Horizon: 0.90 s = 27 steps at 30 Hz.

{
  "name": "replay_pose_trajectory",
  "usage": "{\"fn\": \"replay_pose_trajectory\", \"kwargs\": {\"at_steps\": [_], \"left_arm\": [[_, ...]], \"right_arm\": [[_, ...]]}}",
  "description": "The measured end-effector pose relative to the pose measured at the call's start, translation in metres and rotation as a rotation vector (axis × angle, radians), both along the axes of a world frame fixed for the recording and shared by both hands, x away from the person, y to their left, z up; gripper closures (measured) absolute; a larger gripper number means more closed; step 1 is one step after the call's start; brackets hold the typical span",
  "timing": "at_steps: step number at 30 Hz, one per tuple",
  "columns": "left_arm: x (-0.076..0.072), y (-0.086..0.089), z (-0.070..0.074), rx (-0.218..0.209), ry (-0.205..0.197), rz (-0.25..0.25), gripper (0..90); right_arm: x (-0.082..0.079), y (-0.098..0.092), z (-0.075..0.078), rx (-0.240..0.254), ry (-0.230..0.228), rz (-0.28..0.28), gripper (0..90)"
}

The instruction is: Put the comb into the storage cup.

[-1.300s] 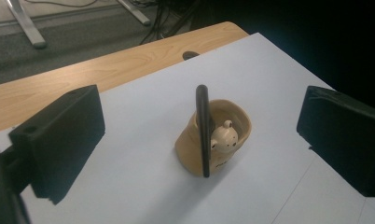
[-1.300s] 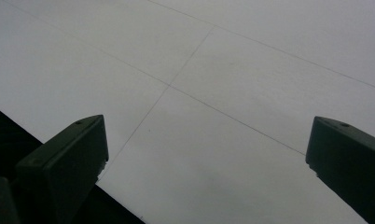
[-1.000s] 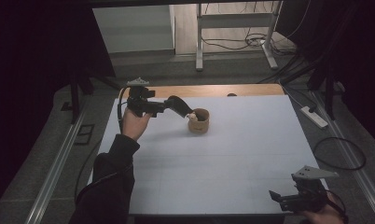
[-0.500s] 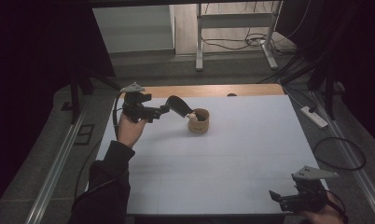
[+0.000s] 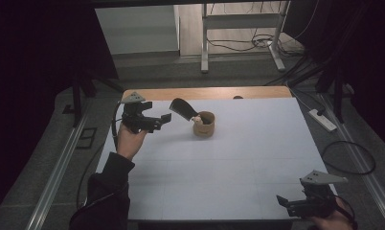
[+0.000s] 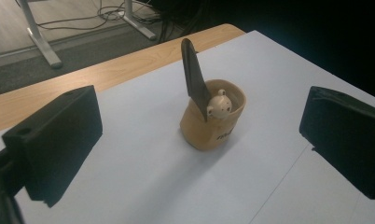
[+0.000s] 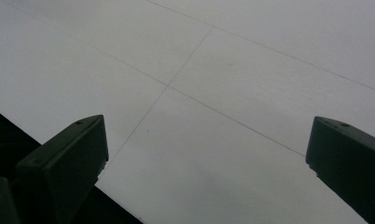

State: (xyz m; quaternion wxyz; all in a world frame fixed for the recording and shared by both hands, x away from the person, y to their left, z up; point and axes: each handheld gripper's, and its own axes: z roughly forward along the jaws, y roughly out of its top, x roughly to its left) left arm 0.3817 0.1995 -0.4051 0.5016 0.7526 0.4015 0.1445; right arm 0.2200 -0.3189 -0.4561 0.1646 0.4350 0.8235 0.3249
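Tan cup (image 5: pixel 203 125) with black shoehorn (image 5: pixel 183 109) inside, upright on white table (image 5: pixel 238 163), 12 o'clock from centre. Left claw (image 5: pixel 167 118) spread, empty, near cup's 9 o'clock. Right claw (image 5: pixel 282 201) spread at 5 o'clock corner.

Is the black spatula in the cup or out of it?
In. The black spatula stands tilted with its handle end inside the tan cup; the left tool is open, apart from it.

One tan cup (image 5: pixel 204 125) stands on the worktop (image 5: pixel 238 158), and one dark spatula (image 5: pixel 183 109) leans out of it, with one small cream, face-like knob (image 6: pixel 218 105) at its handle end. Two grippers are up: the left gripper (image 5: pixel 158 120) and the right gripper (image 5: pixel 285 203), each with two fingers.
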Motion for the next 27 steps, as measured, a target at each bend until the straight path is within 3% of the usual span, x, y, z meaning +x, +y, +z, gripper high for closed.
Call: {"fn": "replay_pose_trajectory", "kwargs": {"at_steps": [18, 27], "left_arm": [[-0.024, 0.0, -0.013, 0.043, -0.02, 0.004, 0.0], [-0.032, 0.0, -0.016, 0.041, -0.031, 0.005, 0.0]], "right_arm": [[-0.001, 0.0, 0.0, -0.005, -0.01, -0.003, 0.0], [-0.001, 0.0, 0.0, -0.004, -0.014, 0.0, 0.0]]}}
